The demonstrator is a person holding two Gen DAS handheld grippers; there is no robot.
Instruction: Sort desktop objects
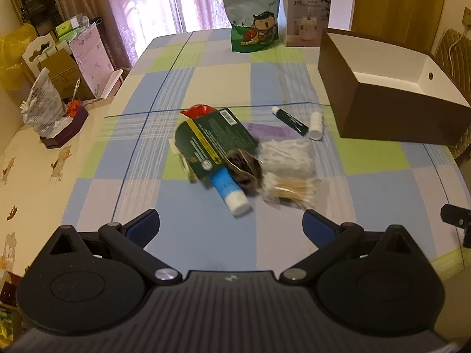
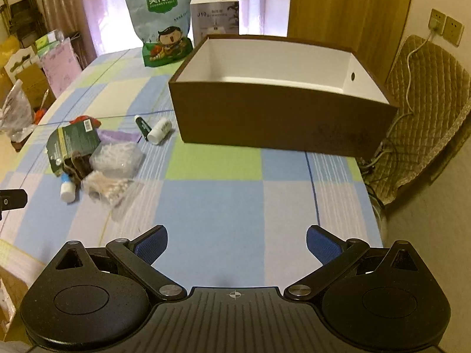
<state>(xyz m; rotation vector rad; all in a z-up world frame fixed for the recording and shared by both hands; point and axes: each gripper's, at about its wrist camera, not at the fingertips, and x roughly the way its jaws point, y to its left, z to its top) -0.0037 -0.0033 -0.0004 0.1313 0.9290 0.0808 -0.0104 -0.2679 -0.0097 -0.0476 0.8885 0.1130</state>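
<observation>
A pile of small items lies mid-table: a dark green packet (image 1: 212,138), a red wrapper (image 1: 197,111), a blue-and-white tube (image 1: 231,191), a brown item (image 1: 244,167), a clear bag of cotton swabs (image 1: 290,191), a dark green pen (image 1: 290,120) and a small white bottle (image 1: 315,126). The pile also shows in the right wrist view (image 2: 94,161). An open brown box (image 2: 282,94) with a white inside stands at the right. My left gripper (image 1: 231,228) is open and empty just short of the tube. My right gripper (image 2: 237,245) is open and empty over bare cloth before the box.
A green snack bag (image 1: 254,11) and a white carton (image 1: 306,17) stand at the table's far edge. A side surface at the left holds boxes and bags (image 1: 59,88). A padded chair (image 2: 424,111) stands right of the table. The other gripper's tip (image 1: 456,220) shows at the right edge.
</observation>
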